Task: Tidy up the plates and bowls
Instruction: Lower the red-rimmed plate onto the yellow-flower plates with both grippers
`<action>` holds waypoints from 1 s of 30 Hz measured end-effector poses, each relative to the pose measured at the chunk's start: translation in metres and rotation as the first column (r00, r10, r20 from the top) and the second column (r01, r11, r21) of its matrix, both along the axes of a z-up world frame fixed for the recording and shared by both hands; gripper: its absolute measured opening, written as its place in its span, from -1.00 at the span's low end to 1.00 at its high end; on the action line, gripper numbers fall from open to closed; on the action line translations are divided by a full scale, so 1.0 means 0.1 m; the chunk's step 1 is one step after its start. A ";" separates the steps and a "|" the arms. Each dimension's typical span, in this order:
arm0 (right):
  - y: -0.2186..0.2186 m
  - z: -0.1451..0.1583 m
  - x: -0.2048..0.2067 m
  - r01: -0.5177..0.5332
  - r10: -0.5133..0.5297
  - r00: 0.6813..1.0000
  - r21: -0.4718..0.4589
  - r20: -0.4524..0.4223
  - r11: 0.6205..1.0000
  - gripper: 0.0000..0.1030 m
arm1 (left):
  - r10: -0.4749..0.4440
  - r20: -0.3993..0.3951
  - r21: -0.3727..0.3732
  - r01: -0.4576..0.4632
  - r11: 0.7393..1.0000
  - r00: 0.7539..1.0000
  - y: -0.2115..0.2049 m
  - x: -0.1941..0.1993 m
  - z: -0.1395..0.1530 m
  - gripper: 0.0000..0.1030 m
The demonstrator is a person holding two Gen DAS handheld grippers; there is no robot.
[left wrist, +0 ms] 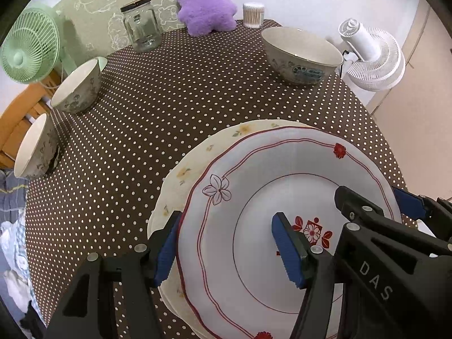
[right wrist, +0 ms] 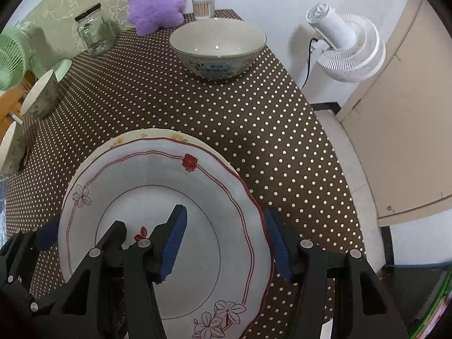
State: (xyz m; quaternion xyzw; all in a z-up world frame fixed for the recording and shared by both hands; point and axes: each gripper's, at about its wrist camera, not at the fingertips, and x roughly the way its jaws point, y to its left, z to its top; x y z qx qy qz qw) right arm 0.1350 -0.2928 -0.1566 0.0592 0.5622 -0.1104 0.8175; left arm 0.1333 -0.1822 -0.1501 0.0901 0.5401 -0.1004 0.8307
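**Both grippers astride the red-trimmed plate**

The red-trimmed plate (left wrist: pixel 254 197) lies on a yellow-flowered plate (left wrist: pixel 180 175) at the near edge of the dotted tablecloth (left wrist: pixel 169 99). The left gripper (left wrist: pixel 226 248) straddles its left rim, fingers spread wide; the right gripper (right wrist: pixel 226 243) straddles the right rim, likewise spread. A large bowl (right wrist: pixel 217 48) stands far right, and two small bowls (left wrist: pixel 79 87) stand at the left. Far back stand a glass jar (left wrist: pixel 141 25) and a purple plush (left wrist: pixel 206 2).

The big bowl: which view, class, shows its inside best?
The right wrist view: it looks into the big bowl, showing its whole interior. The left wrist view shows the bowl mostly from the side, with little of the inside.
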 end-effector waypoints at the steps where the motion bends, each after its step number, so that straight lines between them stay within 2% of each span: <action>1: -0.02 -0.02 0.00 0.003 -0.003 1.000 0.007 -0.004 1.000 0.17 | -0.001 0.003 0.010 0.001 1.000 1.000 -0.03 0.00 0.00 0.26; 9: -0.05 -0.09 0.03 0.002 -0.002 1.000 0.040 -0.011 0.999 0.16 | 0.016 0.011 0.038 -0.016 0.999 1.000 -0.09 0.01 -0.04 0.27; 13: -0.05 -0.07 0.03 -0.007 0.007 1.000 0.048 -0.007 0.999 0.16 | 0.019 0.008 0.044 -0.020 0.999 1.000 -0.08 0.02 -0.05 0.39; 19: -0.14 0.00 -0.11 -0.005 0.006 1.000 0.077 -0.004 0.997 0.16 | 0.001 0.017 0.061 -0.002 0.998 1.000 -0.07 -0.02 -0.06 0.46; 21: -0.17 0.00 -0.14 0.000 0.000 1.000 0.082 -0.008 0.997 0.08 | 0.001 0.015 0.069 -0.002 0.998 1.000 -0.08 -0.02 -0.07 0.51; 22: -0.18 -0.01 -0.14 -0.005 0.006 1.000 0.089 -0.011 0.996 -0.09 | -0.002 0.014 0.081 0.001 0.997 1.000 -0.09 -0.03 -0.08 0.53; 23: -0.17 -0.02 -0.13 -0.010 0.012 1.000 0.090 -0.016 0.996 -0.17 | -0.002 0.014 0.085 0.001 0.996 1.000 -0.10 -0.03 -0.08 0.55; 30: -0.14 -0.04 -0.10 -0.044 0.045 0.999 0.070 -0.025 0.997 -0.20 | 0.026 0.004 0.082 -0.026 0.996 1.000 -0.03 -0.02 -0.07 0.58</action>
